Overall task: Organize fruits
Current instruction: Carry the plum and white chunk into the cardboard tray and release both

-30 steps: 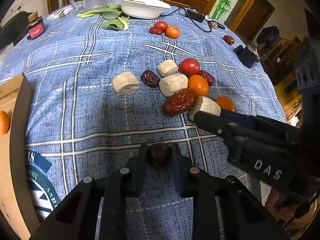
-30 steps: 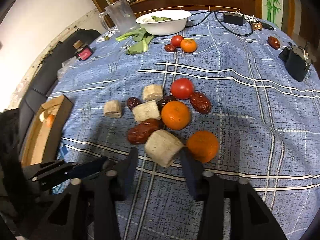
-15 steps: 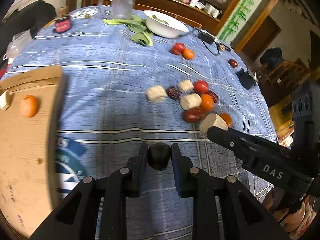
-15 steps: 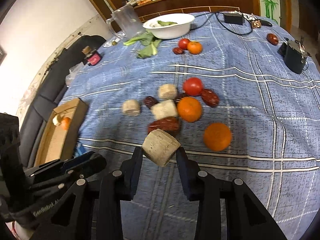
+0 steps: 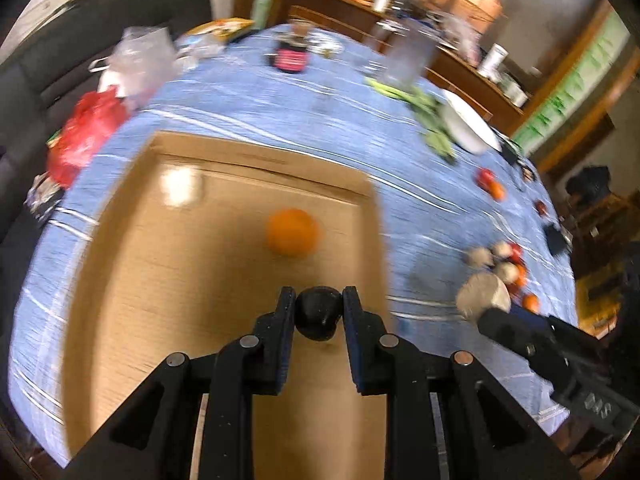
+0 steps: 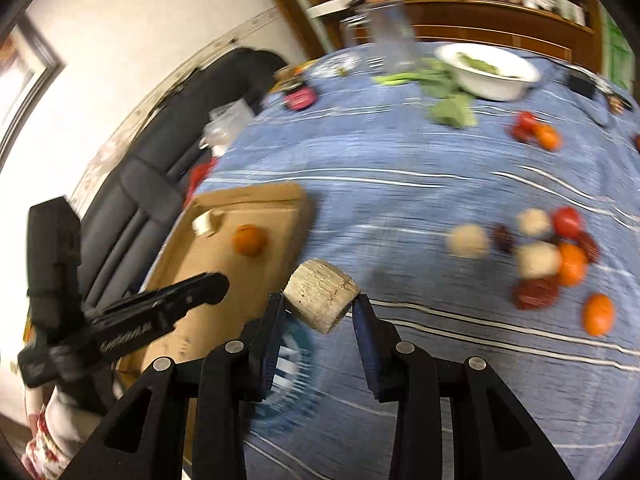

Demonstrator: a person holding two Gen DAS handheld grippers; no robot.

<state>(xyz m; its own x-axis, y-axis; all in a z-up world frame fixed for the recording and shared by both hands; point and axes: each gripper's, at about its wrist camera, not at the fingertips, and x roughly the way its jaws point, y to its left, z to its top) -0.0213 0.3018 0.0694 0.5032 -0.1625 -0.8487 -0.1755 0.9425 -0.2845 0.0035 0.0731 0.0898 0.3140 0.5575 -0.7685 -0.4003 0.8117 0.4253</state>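
The left gripper (image 5: 320,312) is clamped on a small dark fruit (image 5: 319,317) — nearly black, rounded and smooth-looking, its outline lumpy toward the bottom, too dim to tell its skin in detail. It hangs above the open cardboard box (image 5: 132,280), a shallow tray of plain brown board with low walls and a flap at the far edge. Inside the box lies a round orange fruit (image 5: 293,232), matte and blurred, and in the right wrist view a pale cut chunk (image 6: 205,224) sits near the far corner. The right gripper (image 6: 320,308) holds a pale cylindrical chunk (image 6: 322,294) between narrow-set jaws: beige, fibrous and streaked along its side, with a flat cut end and speckled marks, tilted across the pads. It is over the blue tablecloth (image 6: 400,200) just beside the box's near wall. The cloth is a woven blue fabric crossed by thin white lines. Farther off on it sits the loose heap of fruit (image 6: 548,256) — red tomatoes, glossy orange citrus, wrinkled dark-red dates and more beige chunks, all smeared by blur. One orange (image 6: 597,314) lies a little apart from the heap. At the far side stand a white bowl (image 6: 488,70) with greens in it, leafy greens (image 6: 448,108) on the cloth beside it, and a clear plastic jug (image 6: 390,40).
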